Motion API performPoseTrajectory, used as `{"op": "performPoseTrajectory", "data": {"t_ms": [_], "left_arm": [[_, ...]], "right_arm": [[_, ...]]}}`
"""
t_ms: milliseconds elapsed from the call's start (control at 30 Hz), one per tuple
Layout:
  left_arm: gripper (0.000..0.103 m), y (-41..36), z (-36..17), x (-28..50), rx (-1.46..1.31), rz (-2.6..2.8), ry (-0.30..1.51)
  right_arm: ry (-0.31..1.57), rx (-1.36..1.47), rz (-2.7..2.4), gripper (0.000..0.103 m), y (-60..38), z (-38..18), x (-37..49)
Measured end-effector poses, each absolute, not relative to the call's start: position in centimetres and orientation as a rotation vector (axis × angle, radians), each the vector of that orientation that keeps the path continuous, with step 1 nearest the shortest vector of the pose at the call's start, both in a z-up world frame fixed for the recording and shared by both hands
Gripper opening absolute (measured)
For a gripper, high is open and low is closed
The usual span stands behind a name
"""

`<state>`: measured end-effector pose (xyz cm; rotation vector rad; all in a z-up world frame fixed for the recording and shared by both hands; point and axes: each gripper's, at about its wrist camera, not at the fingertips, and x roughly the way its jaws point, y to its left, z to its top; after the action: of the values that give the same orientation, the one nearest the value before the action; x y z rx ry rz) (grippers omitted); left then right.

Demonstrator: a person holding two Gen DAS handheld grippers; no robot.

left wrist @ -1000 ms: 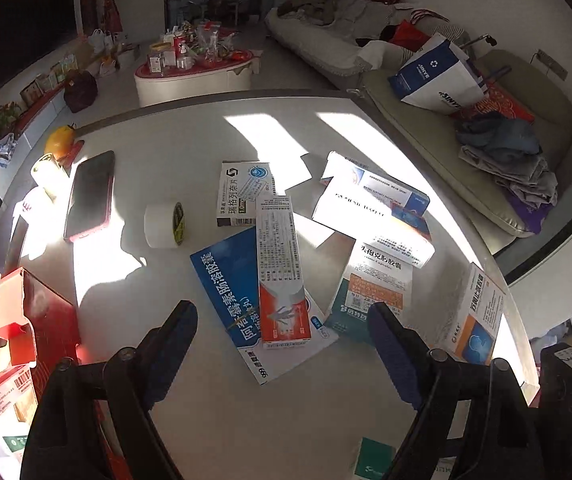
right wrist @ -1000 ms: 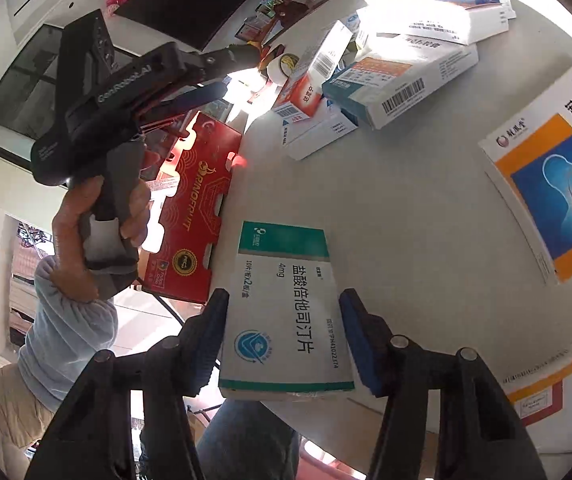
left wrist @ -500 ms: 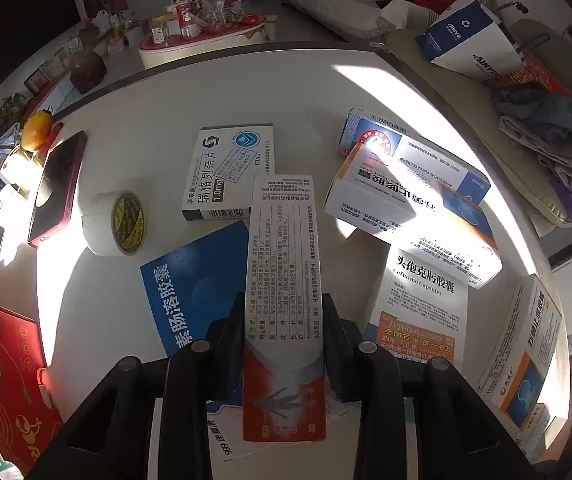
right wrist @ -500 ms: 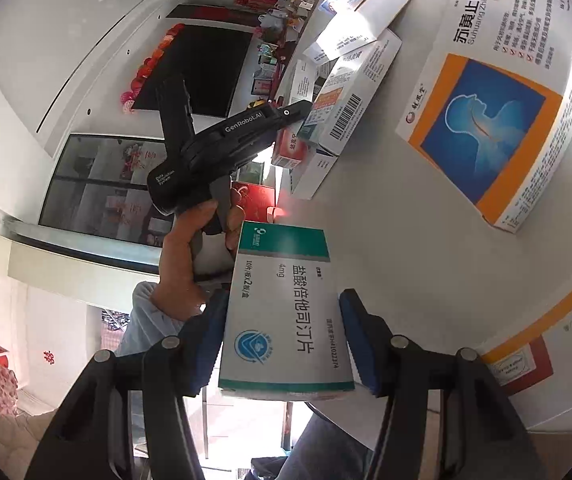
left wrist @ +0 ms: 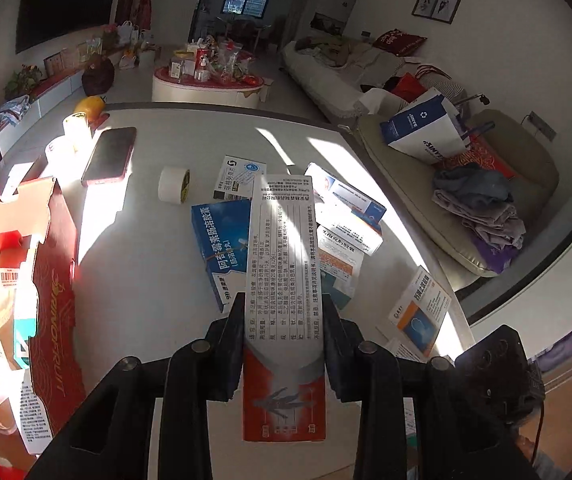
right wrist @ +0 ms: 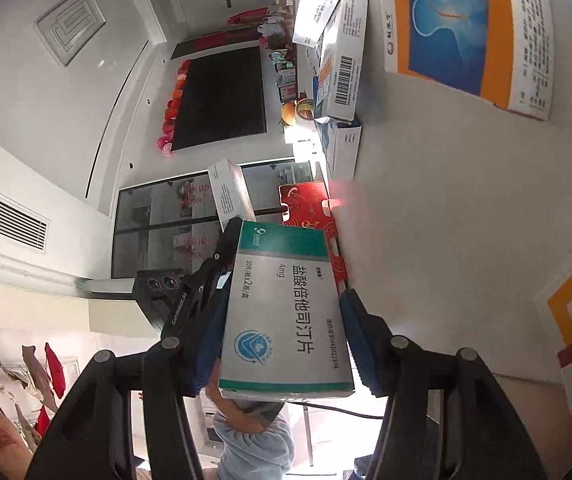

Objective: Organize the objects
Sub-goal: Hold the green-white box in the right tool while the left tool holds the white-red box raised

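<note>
Lifted off the pile since a second ago, the long red-and-white carton point(left wrist: 284, 300) now sits clamped between the fingers of the left gripper point(left wrist: 284, 344), clear of the table point(left wrist: 146, 264). Alongside, the right gripper point(right wrist: 282, 344) has its fingers pressed on the green-edged tablet box point(right wrist: 286, 312), held off the table's edge. Just to the left stands the open red cardboard box point(left wrist: 52, 280), apparently the drop point, though its inside is poorly lit. To finish the step cleanly, each carton should travel level over the red box's rim and be lowered in flat before release, one hand at a time. Farther out, the blue box point(left wrist: 222, 240), tape roll point(left wrist: 174, 185) and phone point(left wrist: 110, 156) await sorting.
</note>
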<state>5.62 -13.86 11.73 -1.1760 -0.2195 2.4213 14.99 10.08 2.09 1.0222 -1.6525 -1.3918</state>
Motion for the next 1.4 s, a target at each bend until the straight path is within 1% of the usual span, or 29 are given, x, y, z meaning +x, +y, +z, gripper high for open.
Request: {"op": "performPoseTrajectory", "data": {"t_ms": [133,233,367,500,833,1400], "left_arm": [[0.036,-15.8,10.4,10.3,-1.19,2.375,-0.364],[0.036,-16.9,9.3,12.4,-1.22,2.331,-0.464],[0.036,-17.7,8.7,13.8,-1.223,2.319,-0.481],[0.036,-18.6,8.6,14.2,-1.194,2.305,-0.551],[0.036,-19.5,8.5,14.7,-1.166,2.298,-0.597],[0.036,-19.8,8.8,14.9,-1.161,2.311,-0.59]], "right_arm": [[-1.663,1.056,-1.344,0.056,7.8,1.4,15.5],[-1.678,1.09,-1.316,0.056,6.4,0.7,16.0],[-1.695,1.109,-1.303,0.056,5.6,0.6,16.7],[-1.705,1.117,-1.305,0.056,5.4,0.9,17.3],[-1.596,1.118,-1.348,0.056,4.7,2.3,17.1],[-1.603,1.12,-1.342,0.056,4.3,2.1,17.4]]}}
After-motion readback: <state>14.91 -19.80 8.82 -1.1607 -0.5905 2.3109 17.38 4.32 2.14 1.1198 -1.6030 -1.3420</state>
